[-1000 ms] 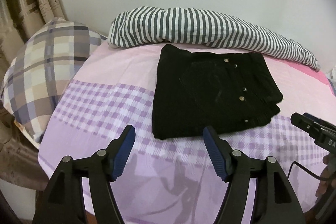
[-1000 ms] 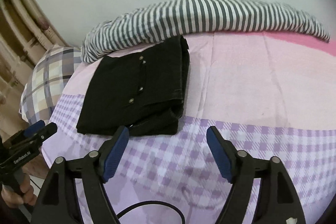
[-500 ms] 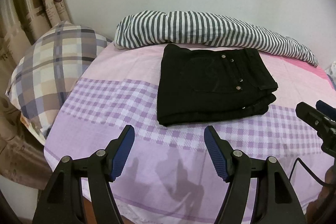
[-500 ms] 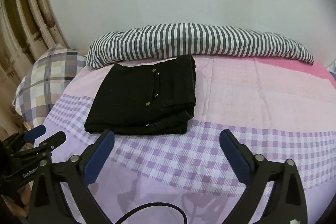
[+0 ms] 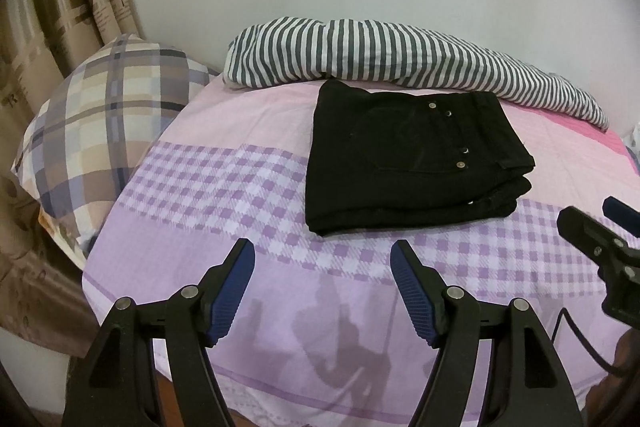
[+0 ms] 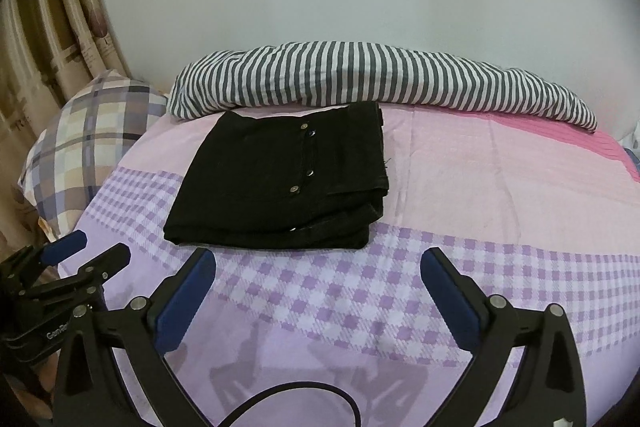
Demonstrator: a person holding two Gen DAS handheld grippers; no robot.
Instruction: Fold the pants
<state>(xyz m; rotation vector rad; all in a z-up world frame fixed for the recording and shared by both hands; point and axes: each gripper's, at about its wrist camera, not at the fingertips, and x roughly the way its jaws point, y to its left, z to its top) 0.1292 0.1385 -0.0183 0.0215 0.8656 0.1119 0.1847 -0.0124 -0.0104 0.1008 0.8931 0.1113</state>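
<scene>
The black pants (image 5: 408, 155) lie folded in a thick stack on the bed (image 5: 224, 187), their far edge touching the striped blanket (image 5: 384, 63). A plaid pillow (image 5: 100, 123) sits far left. The left gripper (image 5: 322, 267) and right gripper (image 6: 318, 271) hover near the pants, both wide apart and holding nothing

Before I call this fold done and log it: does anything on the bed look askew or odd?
Nothing much. The black pants lie in a compact folded stack on the bedsheet; only the lower layers stick out slightly at the near right corner. Both tongs, left and right, are open and clear of it.
</scene>
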